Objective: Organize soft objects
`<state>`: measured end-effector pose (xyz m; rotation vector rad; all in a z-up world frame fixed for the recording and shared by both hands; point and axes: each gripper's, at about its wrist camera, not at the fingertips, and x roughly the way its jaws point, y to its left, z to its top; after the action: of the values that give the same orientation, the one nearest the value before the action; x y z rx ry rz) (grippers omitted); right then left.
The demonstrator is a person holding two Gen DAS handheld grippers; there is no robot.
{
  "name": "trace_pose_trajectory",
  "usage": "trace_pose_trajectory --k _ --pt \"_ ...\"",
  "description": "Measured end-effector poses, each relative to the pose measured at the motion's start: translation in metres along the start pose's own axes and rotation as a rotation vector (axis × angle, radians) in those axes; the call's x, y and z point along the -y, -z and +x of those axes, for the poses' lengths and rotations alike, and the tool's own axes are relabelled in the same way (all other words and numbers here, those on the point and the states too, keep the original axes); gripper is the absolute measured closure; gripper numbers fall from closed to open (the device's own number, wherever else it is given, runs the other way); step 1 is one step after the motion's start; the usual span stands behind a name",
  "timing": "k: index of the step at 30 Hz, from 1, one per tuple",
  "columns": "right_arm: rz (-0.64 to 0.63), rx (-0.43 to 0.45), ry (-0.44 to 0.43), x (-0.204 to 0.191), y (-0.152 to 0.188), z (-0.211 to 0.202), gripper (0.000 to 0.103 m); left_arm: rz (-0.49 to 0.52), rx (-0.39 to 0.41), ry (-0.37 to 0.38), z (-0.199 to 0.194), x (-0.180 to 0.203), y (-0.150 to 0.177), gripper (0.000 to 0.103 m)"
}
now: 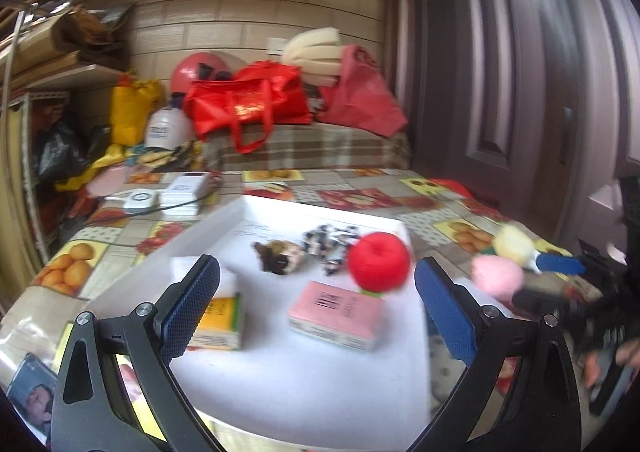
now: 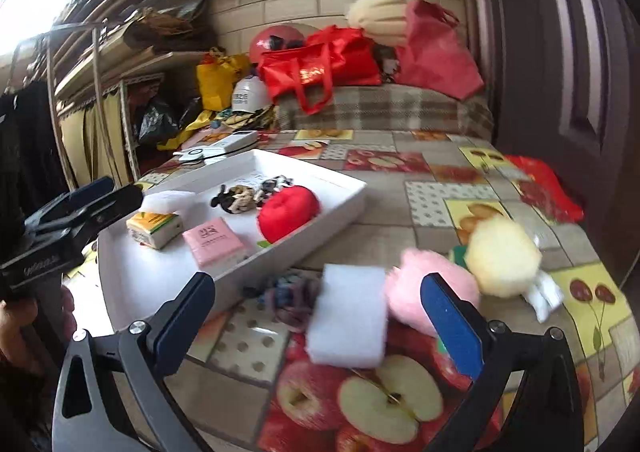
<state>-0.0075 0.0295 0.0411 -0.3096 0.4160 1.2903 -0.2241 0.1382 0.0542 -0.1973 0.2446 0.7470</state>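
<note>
A white tray (image 1: 224, 219) holds a red plush apple (image 1: 378, 266), a pink tissue pack (image 1: 336, 314), a yellow-green pack (image 1: 218, 322) and two scrunchies (image 1: 280, 256). My left gripper (image 1: 316, 292) hovers open over the tray's near end with nothing between its fingers. In the right wrist view my right gripper (image 2: 320, 300) stands wide open just above the table beside the tray (image 2: 332, 207). A white sponge (image 2: 348, 320) lies between its fingers, untouched. A pink pompom (image 2: 412, 284) sits behind the right finger, a yellow pompom (image 2: 502, 256) farther right, and a dark scrunchie pile (image 2: 288, 296) left of the sponge.
A fruit-print cloth (image 2: 420, 191) covers the table. White devices with a cable (image 1: 184, 191) lie at its far left. Red bags (image 1: 248, 103) sit on a plaid-covered bench behind. A door (image 1: 520, 91) is close on the right, and a red plastic bag (image 2: 548, 191) lies at that table edge.
</note>
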Motion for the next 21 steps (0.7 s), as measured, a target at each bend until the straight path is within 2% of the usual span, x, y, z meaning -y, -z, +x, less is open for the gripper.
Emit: trace_pose_trajectory --k 3,5,7,9,12,13,16,18,21 --pt "0.043 -0.027 0.080 0.036 0.003 -0.009 0.000 0.043 -0.037 0.087 0.002 0.021 0.001 0.004" --pt "0.049 -0.046 0.101 0.047 0.005 -0.011 0.001 0.069 -0.074 0.162 0.004 0.036 0.003 0.004" --pt "0.038 -0.076 0.079 0.048 0.006 -0.009 0.002 0.117 -0.093 0.219 0.005 0.053 0.004 0.004" --pt "-0.003 -0.105 0.054 0.039 0.007 -0.003 0.010 0.160 -0.092 0.245 0.002 0.065 0.005 0.004" --pt "-0.113 -0.161 -0.004 0.013 0.010 0.008 0.023 0.134 -0.099 0.294 0.002 0.062 0.004 0.004" --pt "-0.139 -0.189 -0.024 0.006 0.012 0.012 0.024 0.112 -0.112 0.329 0.004 0.060 0.003 0.004" --pt "-0.179 -0.290 -0.036 -0.007 0.016 0.036 0.036 0.081 -0.156 0.478 0.005 0.063 0.005 0.004" --pt "-0.158 -0.333 -0.048 -0.006 0.017 0.049 0.037 0.129 -0.163 0.515 0.001 0.075 0.006 0.004" --pt "-0.135 -0.367 -0.071 -0.005 0.016 0.061 0.037 0.172 -0.176 0.529 -0.002 0.087 0.007 0.004"
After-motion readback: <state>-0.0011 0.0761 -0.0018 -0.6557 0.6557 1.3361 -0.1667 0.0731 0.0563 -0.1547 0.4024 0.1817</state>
